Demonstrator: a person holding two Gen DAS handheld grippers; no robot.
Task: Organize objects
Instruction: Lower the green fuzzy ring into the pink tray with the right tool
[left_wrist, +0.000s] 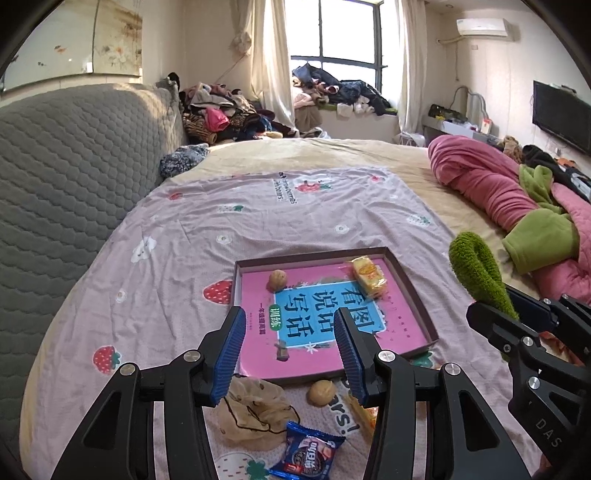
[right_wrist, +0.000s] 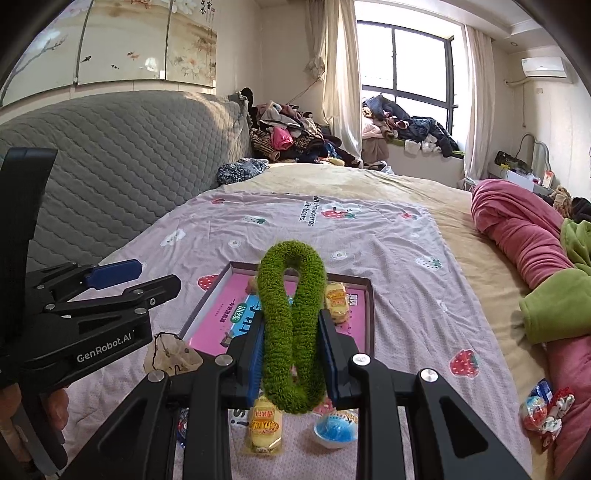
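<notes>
A: Any writing?
B: "GenRobot.AI" on the left tool (right_wrist: 122, 280), its jaws apart, empty. Right tool (right_wrist: 291, 354) grips a green fuzzy loop (right_wrist: 291, 295) above the tray (right_wrist: 369, 295) on the bed (right_wrist: 369, 236).

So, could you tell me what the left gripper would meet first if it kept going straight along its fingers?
Most likely the pink book lying in the shallow box: the left gripper, jaws apart and empty, points down at it. Depth is hard to judge.
</notes>
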